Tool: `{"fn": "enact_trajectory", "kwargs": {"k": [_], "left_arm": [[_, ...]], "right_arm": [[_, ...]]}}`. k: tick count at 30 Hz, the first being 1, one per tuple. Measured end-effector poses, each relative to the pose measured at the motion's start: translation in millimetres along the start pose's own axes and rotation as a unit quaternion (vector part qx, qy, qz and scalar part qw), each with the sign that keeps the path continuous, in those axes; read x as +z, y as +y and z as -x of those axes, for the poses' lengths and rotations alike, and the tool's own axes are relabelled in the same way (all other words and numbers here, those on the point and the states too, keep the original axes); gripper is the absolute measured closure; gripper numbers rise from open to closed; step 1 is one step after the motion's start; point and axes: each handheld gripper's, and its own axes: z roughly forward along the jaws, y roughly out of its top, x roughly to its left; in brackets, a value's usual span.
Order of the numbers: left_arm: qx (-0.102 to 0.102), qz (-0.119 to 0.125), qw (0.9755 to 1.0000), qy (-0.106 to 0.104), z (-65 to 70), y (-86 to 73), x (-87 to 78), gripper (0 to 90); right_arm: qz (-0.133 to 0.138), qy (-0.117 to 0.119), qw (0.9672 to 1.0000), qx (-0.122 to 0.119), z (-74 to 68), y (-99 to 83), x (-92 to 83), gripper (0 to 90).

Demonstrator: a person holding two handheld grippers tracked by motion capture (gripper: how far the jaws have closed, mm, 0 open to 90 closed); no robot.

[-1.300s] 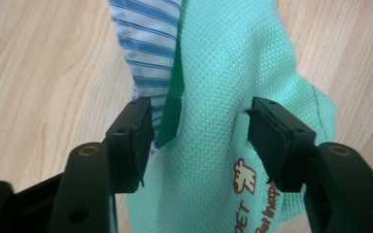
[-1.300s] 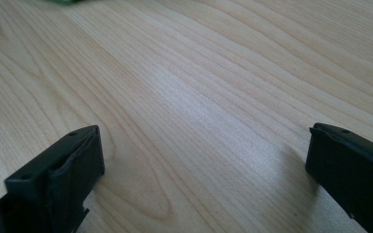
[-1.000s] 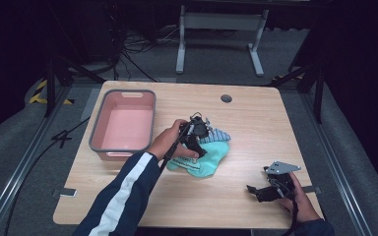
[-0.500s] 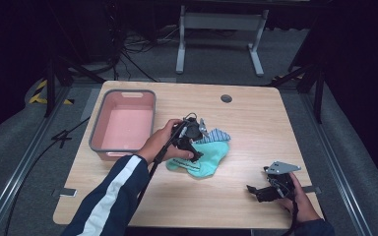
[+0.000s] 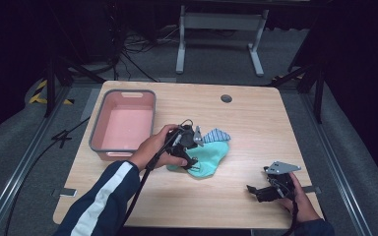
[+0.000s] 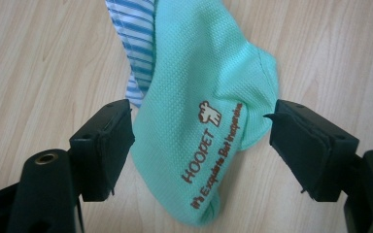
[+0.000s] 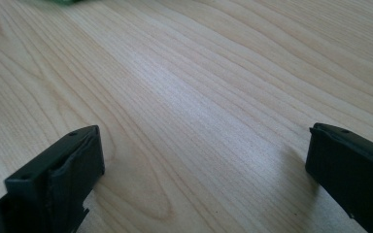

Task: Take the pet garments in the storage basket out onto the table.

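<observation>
Left gripper (image 6: pixel 201 141) jaws wide, straddling green sock (image 6: pixel 199 126) on table (image 5: pixel 256 123), striped sock (image 6: pixel 136 43) tucked under its far edge; right gripper (image 7: pixel 204 170) wide, empty, well apart; risk: closing here may pinch both socks together.

A light wooden table (image 5: pixel 256 123) carries a pink tub (image 5: pixel 124 124) with a grey rim near its left edge. Around the middle lies a mint-green sock (image 5: pixel 209 158) with brown lettering, touching a blue-striped sock (image 5: pixel 216 135); which lies on top is hard to tell. A small dark disc (image 5: pixel 226 98), possibly a cable hole, sits near the far edge.
</observation>
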Motion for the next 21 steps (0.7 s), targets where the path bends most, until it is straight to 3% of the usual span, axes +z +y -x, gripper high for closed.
{"fn": "enact_trajectory", "kwargs": {"k": [11,21], "left_arm": [[0.016,-0.002,0.9999,0.006,14.8,-23.2,-9.9,25.5],[0.01,-0.009,0.9999,0.003,26.9,-52.3,-12.2,25.5]], "right_arm": [[0.0,0.0,1.0,0.0,0.0,0.0,0.0,0.6],[0.0,0.0,1.0,0.0,0.0,0.0,0.0,0.6]]}}
